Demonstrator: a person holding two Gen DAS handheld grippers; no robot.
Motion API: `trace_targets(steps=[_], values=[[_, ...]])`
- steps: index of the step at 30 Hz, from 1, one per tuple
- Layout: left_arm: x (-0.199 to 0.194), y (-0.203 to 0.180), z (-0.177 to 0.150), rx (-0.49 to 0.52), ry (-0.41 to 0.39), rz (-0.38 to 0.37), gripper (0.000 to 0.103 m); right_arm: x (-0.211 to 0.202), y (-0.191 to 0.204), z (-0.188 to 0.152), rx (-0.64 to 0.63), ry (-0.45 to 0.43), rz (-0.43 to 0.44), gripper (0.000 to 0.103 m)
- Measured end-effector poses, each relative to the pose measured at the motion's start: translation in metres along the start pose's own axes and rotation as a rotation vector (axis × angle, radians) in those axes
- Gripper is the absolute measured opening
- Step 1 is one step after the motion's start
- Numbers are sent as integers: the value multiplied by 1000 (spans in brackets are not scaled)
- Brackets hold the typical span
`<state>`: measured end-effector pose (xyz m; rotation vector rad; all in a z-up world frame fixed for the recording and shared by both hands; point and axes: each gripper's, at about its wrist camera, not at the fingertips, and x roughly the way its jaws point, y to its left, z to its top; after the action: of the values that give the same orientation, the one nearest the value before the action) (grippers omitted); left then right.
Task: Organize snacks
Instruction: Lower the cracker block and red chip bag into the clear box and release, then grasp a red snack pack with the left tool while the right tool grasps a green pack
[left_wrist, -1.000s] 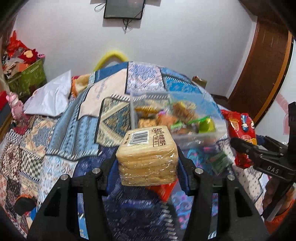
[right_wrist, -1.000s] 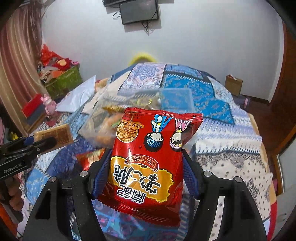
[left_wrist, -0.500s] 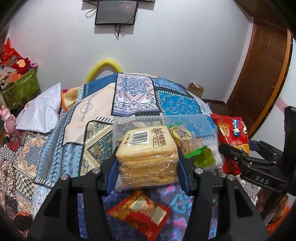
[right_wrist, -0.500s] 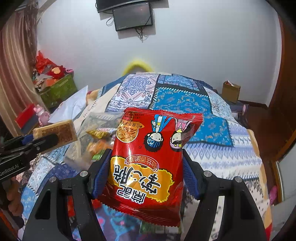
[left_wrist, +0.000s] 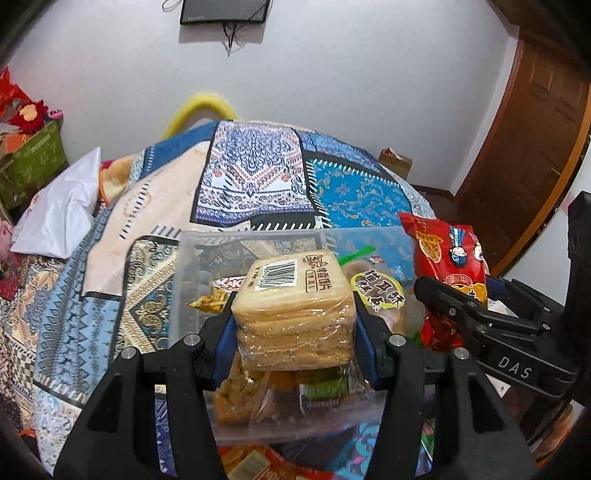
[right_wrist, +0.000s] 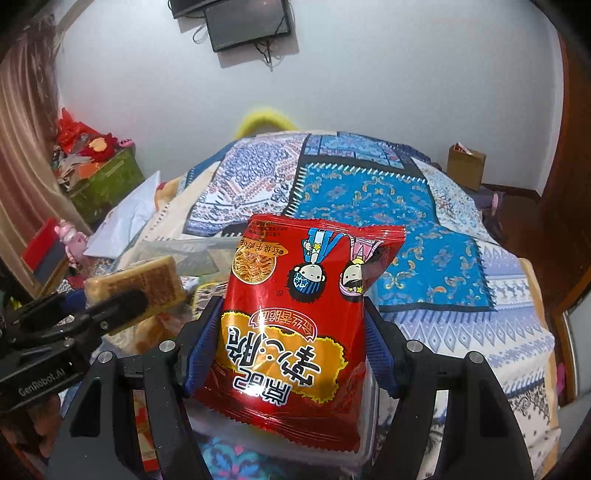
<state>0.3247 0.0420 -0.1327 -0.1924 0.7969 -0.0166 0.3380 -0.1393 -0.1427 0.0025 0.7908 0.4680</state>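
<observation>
My left gripper is shut on a wrapped pack of sliced bread and holds it above a clear plastic bin with several snacks in it. My right gripper is shut on a red noodle snack bag, held over the bin's right side. The bag also shows in the left wrist view, and the bread in the right wrist view. A round yellow-labelled snack lies in the bin.
The bin sits on a bed with a blue patchwork quilt. Loose snack packets lie on the quilt in front of the bin. A white bag lies at left. A brown door stands at right.
Both grippers have moved forward with their loads, so the bin now lies directly under the bread and the red bag. The loose red packet has slid toward the bottom edge.
</observation>
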Motion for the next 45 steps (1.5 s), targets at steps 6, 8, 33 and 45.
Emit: trace_targets(steps=[6, 8, 33, 45], values=[[18, -4, 2, 19, 7, 24, 54, 8, -3, 5, -10, 7, -6, 67], [21, -5, 1, 26, 13, 30, 54, 11, -5, 8, -7, 12, -8, 67], [-63, 0, -24, 53, -15, -3, 62, -55, 10, -14, -98, 14, 5, 84], [-75, 24, -89, 32, 104, 11, 62, -67, 12, -73, -116, 86, -47, 84]])
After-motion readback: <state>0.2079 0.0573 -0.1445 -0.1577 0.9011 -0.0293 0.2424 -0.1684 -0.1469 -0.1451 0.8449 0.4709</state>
